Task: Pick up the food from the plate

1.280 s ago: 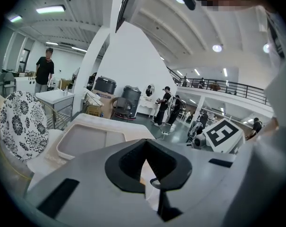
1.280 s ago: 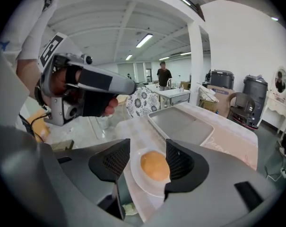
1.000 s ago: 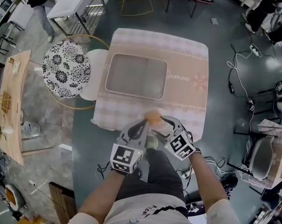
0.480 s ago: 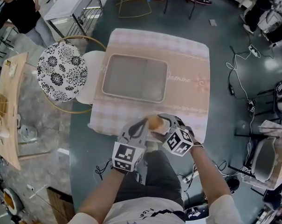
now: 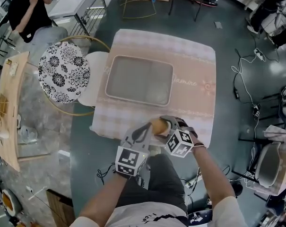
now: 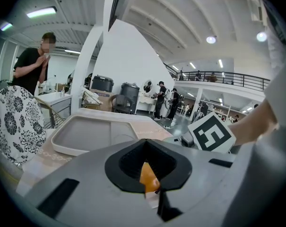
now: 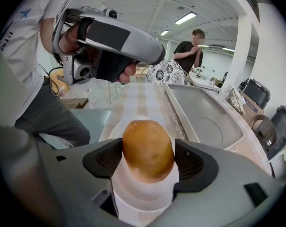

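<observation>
Jaws: right gripper [image 7: 148, 159] opening, food [image 7: 148, 143] between; left gripper [image 6: 150, 186] clamping plate [image 7: 142, 198], visible only in own view.

place: open lab hall | signs: floor cables [image 5: 237, 69], mezzanine railing [image 6: 228, 77], ceiling lights [image 6: 210, 39]

Golden-brown food [image 7: 148, 150], a shade paler near its base, on a plain white plate [image 7: 142, 200]. At twelve o'clock from it, the tray [image 5: 139, 79] shows pale grey with a cream rim. The counter cloth [image 5: 195, 56] is pink-beige, faintly checked, with a lacy printed band near its edge. Over at ten o'clock, a cushion [image 5: 63, 71] in black-and-white florals on a gold chair frame [image 5: 100, 40]. The left claw [image 5: 143, 129] has a grey shell, black pads and a black-and-white marker cube [image 5: 130, 161]. The floor [image 5: 228, 41] is dark blue-grey.
</observation>
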Tool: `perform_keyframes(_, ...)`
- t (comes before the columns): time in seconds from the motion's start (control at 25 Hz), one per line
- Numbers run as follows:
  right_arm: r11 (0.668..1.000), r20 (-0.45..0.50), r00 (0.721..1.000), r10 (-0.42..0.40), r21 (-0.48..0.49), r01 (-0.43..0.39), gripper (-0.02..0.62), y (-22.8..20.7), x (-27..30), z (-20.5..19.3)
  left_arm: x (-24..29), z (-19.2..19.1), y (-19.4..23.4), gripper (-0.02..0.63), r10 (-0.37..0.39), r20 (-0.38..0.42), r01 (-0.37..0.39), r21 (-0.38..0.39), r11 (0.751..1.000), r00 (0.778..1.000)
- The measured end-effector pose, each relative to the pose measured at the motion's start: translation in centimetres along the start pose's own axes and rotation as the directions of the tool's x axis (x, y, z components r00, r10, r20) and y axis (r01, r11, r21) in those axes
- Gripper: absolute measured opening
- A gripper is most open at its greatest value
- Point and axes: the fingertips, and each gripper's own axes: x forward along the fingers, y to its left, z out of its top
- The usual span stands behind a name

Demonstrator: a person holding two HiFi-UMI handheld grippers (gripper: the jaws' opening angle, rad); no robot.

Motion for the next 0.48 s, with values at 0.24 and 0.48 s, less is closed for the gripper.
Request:
perform_keyframes(0.24, 0.999, 0.002, 1.0, -0.023, 0.027, 0.023, 0.311, -0.2, -0.1, -0.1, -0.6, -0.2, -0.2, 0.006, 0.009, -0.011, -0.009, 0.003, 1.0, 1.0)
perform_keyframes(0.48, 0.987, 0.068, 0.993, -0.098, 0.131, 0.088, 0.31, -0.8, -2.5, 1.1, -1.8, 0.9, -0.8, 0.006, 0.01, -0.011, -0.01, 0.017, 1.0, 1.0)
